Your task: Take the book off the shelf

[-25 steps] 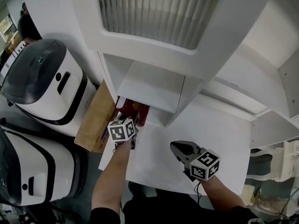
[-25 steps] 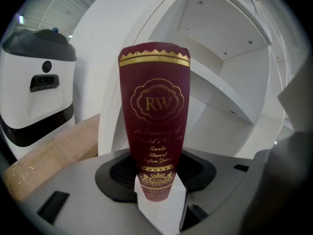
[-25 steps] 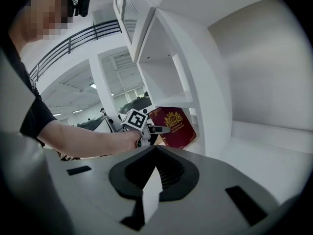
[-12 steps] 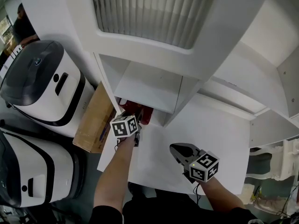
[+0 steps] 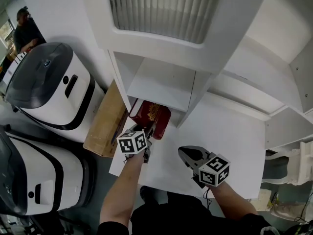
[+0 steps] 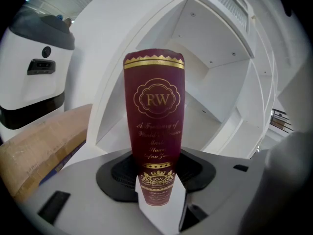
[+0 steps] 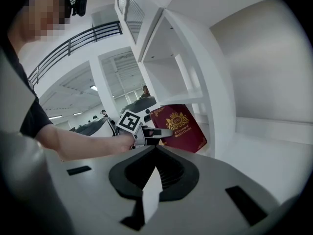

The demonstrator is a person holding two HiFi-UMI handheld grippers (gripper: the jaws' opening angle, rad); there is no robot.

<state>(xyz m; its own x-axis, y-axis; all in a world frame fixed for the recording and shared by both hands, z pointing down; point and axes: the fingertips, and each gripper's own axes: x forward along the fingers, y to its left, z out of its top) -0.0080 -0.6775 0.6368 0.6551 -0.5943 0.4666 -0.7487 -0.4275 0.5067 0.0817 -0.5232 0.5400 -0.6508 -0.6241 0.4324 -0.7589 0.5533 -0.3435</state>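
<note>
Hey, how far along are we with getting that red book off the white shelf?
Done: the left gripper has its fingers clamped on the dark red hardcover book with gold lettering. In hand: the book is partly out of the white shelf unit's lower compartment, with its far end inside. Left: draw it fully clear. The right gripper hangs shut and empty.

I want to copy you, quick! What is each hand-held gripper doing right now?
Left hand-held gripper: closed on the red book.
Right hand-held gripper: closed, holding nothing.
</note>
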